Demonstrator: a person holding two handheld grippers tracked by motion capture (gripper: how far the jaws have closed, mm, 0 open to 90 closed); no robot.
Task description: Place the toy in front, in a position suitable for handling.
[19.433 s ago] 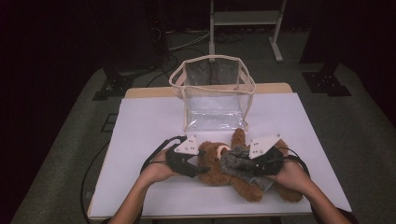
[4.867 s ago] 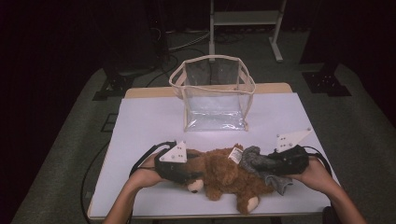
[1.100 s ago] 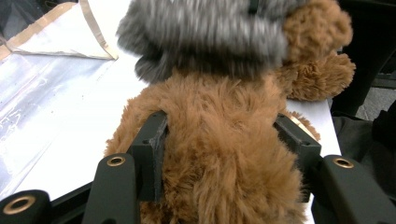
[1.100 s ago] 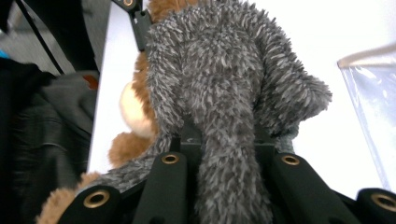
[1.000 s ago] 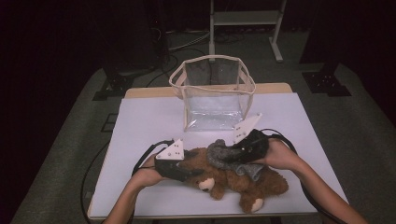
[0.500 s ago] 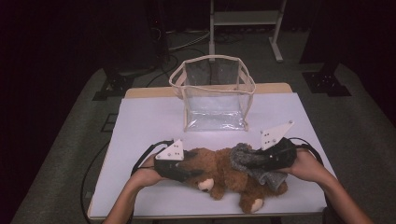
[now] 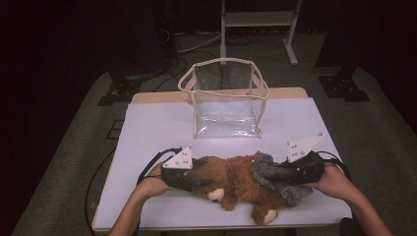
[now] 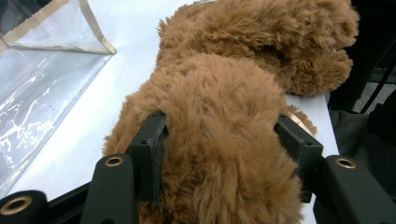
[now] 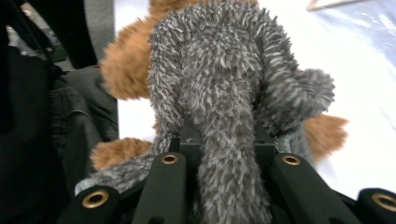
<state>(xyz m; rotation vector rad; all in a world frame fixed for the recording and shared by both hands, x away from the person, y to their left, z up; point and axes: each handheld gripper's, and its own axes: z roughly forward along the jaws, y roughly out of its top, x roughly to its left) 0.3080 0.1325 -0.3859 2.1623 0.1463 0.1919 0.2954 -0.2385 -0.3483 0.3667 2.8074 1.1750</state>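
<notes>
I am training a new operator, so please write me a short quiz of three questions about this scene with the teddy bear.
1. True or false: the left gripper is shut on the brown teddy bear.
2. What does the right gripper hold? A) grey fuzzy garment B) clear bag C) cable
3. Fill in: behind the bear, the clear plastic bag stands ____ on the white table.

Key: 1 true; 2 A; 3 upright

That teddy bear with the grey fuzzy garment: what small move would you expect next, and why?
Probably the right gripper pulls the grey fleece garment farther along the teddy bear. Its jaws are shut on the fleece, bunched at the bear's lower half, while the left gripper clamps the bear's brown plush to steady it.
</notes>
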